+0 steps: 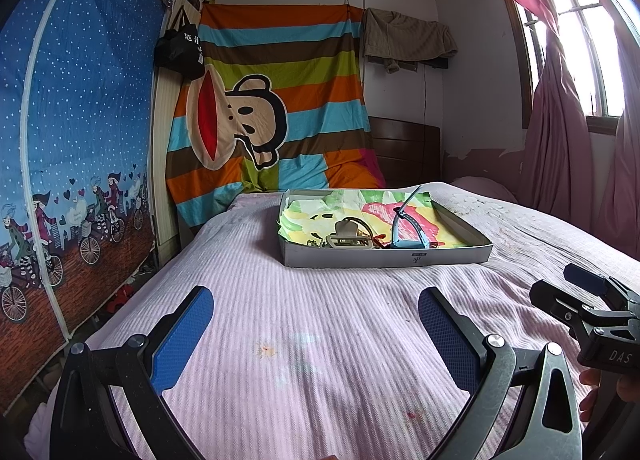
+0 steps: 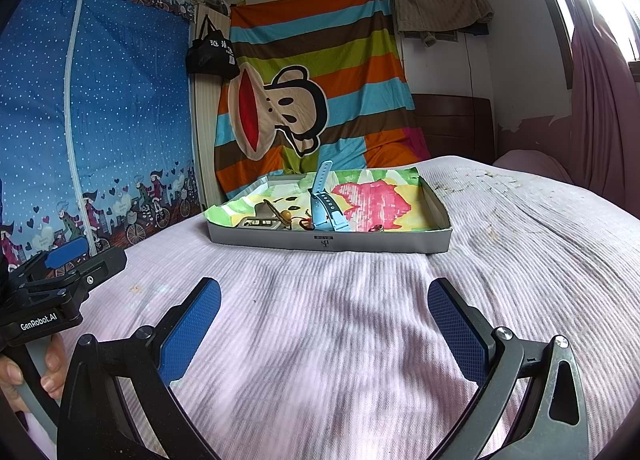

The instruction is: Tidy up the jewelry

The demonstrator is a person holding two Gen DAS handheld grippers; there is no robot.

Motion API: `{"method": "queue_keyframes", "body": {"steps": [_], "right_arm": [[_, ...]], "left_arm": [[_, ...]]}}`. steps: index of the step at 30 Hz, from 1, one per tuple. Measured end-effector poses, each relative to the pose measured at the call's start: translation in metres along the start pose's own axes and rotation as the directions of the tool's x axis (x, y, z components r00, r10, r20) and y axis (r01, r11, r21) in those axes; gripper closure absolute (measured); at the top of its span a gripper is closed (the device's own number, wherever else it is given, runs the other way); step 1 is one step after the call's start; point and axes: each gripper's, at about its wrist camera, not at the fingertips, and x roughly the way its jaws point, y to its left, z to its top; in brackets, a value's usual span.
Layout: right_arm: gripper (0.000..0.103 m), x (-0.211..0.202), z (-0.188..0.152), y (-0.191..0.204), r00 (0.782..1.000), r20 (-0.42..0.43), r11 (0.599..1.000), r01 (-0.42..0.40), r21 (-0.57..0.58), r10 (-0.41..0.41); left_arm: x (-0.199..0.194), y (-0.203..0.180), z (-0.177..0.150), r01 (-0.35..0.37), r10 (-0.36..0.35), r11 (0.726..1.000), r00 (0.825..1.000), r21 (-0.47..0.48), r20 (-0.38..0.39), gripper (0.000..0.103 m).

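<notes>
A shallow grey box tray (image 1: pixel 386 257) (image 2: pixel 332 243) lined with a colourful cloth lies on the bed ahead of both grippers. Inside it lie a light blue watch strap (image 1: pixel 408 226) (image 2: pixel 325 204), a beige hair clip (image 1: pixel 347 236) (image 2: pixel 259 224), a small amber bead (image 2: pixel 287 215) and thin red pieces. My left gripper (image 1: pixel 316 334) stands open over the pink bedspread, well short of the tray, nothing between its blue pads. My right gripper (image 2: pixel 325 324) is open too, also short of the tray and holding nothing.
The pink ribbed bedspread (image 1: pixel 320 340) (image 2: pixel 500 244) covers the bed. A blue fabric wardrobe (image 1: pixel 76 120) stands at the left, a striped cartoon sheet (image 1: pixel 272 108) hangs behind, and pink curtains (image 1: pixel 560 132) and a window are at the right. A hand (image 2: pixel 48 372) grips the left tool's handle.
</notes>
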Motion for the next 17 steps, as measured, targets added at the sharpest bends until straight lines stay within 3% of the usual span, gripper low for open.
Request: {"method": "queue_keyframes", "body": {"steps": [17], "right_arm": [[0.001,0.0001,0.0001,-0.0002,1.0,0.0,1.0,-0.001,0.0,0.001]], "left_arm": [[-0.0015,0.0081,0.0051,-0.009,0.009,1.0,1.0,0.004,-0.003,0.0]]}}
